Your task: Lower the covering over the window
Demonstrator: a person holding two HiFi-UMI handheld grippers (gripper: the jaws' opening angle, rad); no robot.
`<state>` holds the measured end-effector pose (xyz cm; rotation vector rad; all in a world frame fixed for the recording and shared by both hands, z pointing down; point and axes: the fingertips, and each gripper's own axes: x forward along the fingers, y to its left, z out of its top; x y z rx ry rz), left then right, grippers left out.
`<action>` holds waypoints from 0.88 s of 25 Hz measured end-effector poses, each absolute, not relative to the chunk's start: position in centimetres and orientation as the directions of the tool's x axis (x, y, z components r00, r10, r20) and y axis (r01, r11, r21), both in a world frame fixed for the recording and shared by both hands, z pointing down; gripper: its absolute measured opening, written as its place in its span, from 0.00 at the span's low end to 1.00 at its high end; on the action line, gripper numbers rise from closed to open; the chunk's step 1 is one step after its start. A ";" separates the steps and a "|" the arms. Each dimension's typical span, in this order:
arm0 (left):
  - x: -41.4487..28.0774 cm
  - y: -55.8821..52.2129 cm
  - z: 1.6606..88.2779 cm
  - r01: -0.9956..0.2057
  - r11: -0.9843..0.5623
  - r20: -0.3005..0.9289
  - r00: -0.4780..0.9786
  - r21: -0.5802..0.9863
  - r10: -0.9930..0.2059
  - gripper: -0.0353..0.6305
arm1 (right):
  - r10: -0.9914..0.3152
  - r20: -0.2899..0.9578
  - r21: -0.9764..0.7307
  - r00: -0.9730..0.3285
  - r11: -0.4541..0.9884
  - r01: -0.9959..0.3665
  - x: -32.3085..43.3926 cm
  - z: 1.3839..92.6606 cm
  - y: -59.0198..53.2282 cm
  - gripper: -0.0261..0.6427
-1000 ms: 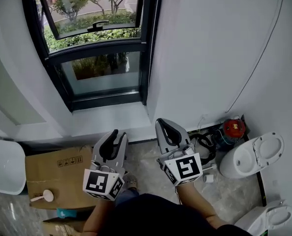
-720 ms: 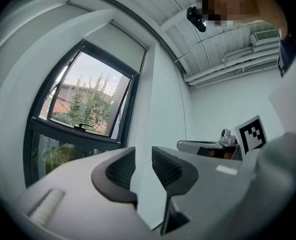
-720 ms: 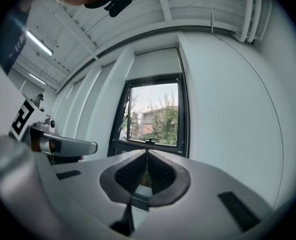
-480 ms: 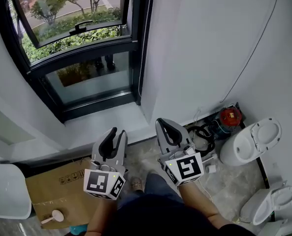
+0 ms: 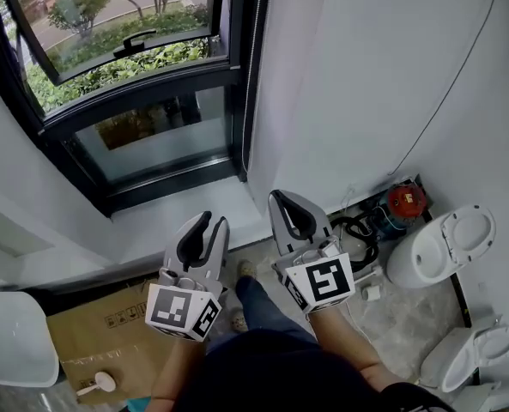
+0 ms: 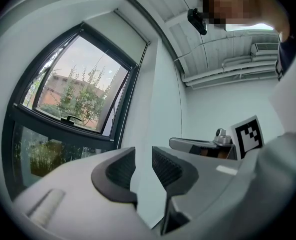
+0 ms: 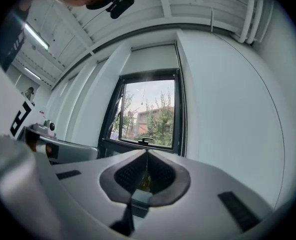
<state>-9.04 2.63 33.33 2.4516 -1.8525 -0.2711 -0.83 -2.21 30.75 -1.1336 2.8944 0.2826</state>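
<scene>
A black-framed window [image 5: 134,101] fills the upper left of the head view, its top sash tilted open. Its pale covering [image 7: 152,59] sits drawn up above the glass in the right gripper view, and shows as a light panel [image 6: 119,34] in the left gripper view. A thin cord [image 5: 253,67] runs down the frame's right side. My left gripper [image 5: 206,227] is held low in front of the sill, jaws a little apart and empty [image 6: 144,166]. My right gripper [image 5: 287,204] is beside it, shut on nothing [image 7: 147,171]. Both point toward the window, well short of it.
A white sill [image 5: 185,213] lies below the window. On the floor are a cardboard box [image 5: 91,337] at the left, black hoses [image 5: 354,230], a red device [image 5: 406,200] and two white toilets [image 5: 439,251] [image 5: 475,359] at the right. A white wall [image 5: 366,84] is ahead right.
The person has stepped nearer the window, one leg now forward between the grippers. Both grippers sit slightly higher in the head view. Neither gripper's jaws have changed.
</scene>
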 end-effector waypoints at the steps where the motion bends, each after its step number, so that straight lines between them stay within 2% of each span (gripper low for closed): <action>1: -9.3 1.9 33.4 -0.949 -0.278 -0.103 0.265 0.150 -0.959 0.19 | -0.672 -0.089 0.162 -0.735 0.718 -0.676 -1.2 30.6 -3.1 0.06; 22: -13.3 -20.4 31.3 -0.927 -0.357 -0.161 0.337 0.113 -0.928 0.18 | -0.693 -0.110 0.147 -0.712 0.697 -0.701 -7.2 30.2 -24.5 0.06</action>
